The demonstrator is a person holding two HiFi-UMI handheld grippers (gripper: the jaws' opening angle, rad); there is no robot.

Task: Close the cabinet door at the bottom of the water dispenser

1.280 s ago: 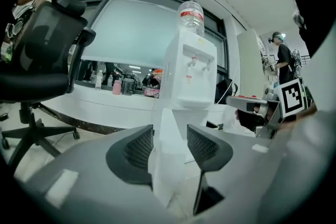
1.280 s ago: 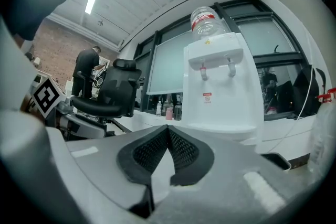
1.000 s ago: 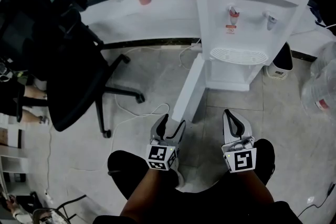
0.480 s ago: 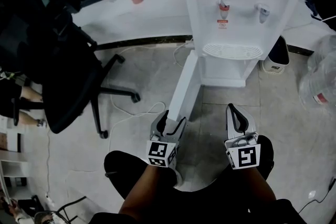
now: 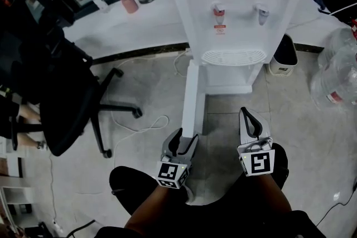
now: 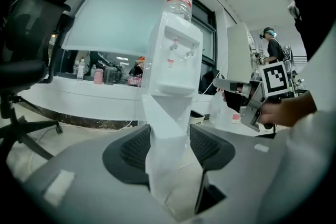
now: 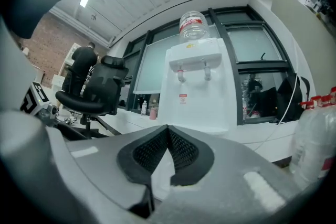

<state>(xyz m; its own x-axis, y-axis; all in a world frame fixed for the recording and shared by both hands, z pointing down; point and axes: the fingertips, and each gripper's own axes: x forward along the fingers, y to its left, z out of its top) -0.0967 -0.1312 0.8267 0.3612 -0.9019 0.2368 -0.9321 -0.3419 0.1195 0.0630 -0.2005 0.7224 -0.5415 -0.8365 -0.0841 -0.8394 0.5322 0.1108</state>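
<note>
The white water dispenser (image 5: pixel 234 19) stands at the top centre of the head view. Its bottom cabinet door (image 5: pixel 191 95) is swung wide open, edge-on toward me. My left gripper (image 5: pixel 184 138) has reached the door's free edge. In the left gripper view the white door (image 6: pixel 168 165) stands between the two black pads (image 6: pixel 134 149) and the jaws are closing, with a thin gap still showing on the right side. My right gripper (image 5: pixel 249 120) hovers over the floor to the right of the door, shut and holding nothing; its tips meet in the right gripper view (image 7: pixel 168 131), with the dispenser (image 7: pixel 197 92) ahead.
A black office chair (image 5: pixel 61 92) stands to the left, with a white cable (image 5: pixel 139 125) looping on the floor beside it. Large water bottles (image 5: pixel 334 81) lie at the right. A small bin (image 5: pixel 284 56) sits next to the dispenser. A white counter (image 5: pixel 134 25) runs behind.
Both grippers have moved forward toward the dispenser. The left jaws have come around the door's edge and narrowed. The right gripper has stayed shut.
</note>
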